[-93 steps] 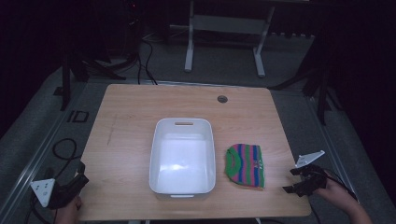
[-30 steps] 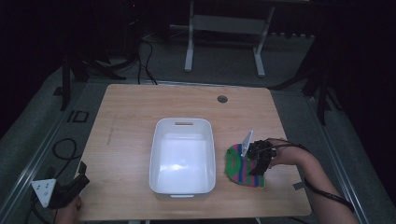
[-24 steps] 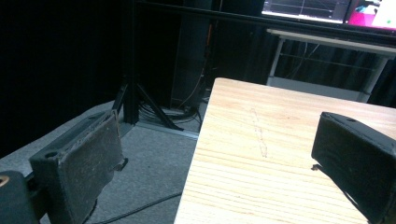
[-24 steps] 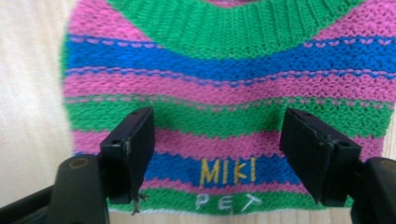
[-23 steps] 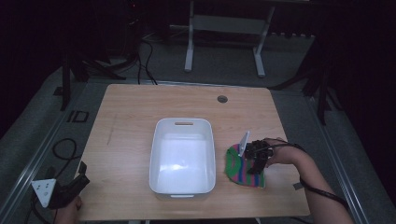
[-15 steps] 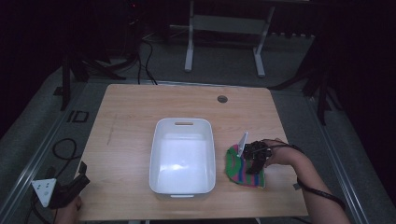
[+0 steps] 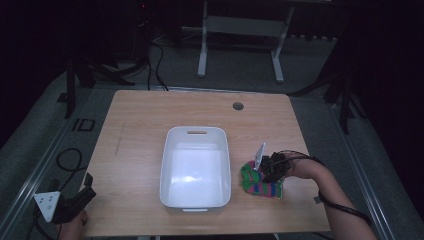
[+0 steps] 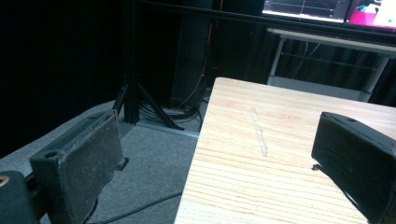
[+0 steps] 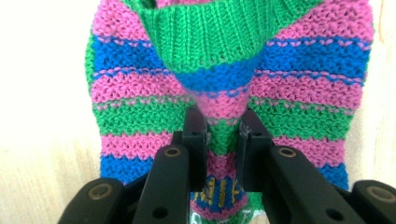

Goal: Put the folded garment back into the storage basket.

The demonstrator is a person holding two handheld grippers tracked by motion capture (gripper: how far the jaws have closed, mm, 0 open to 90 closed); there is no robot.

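Striped knit hat [image 9: 224,70] pinched between right tongs [image 9: 223,135]

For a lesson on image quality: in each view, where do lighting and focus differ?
High view: dim surroundings, glare inside the white tub. Left gripper view: dark background, near fingers soft. Right gripper view: knitted cloth bright and sharp, table washed out.

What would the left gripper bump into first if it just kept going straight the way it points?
Probably nothing soon: the left gripper, jaws open, points along the wooden table's left edge, and that stretch looks bare. Depth beyond is unclear.
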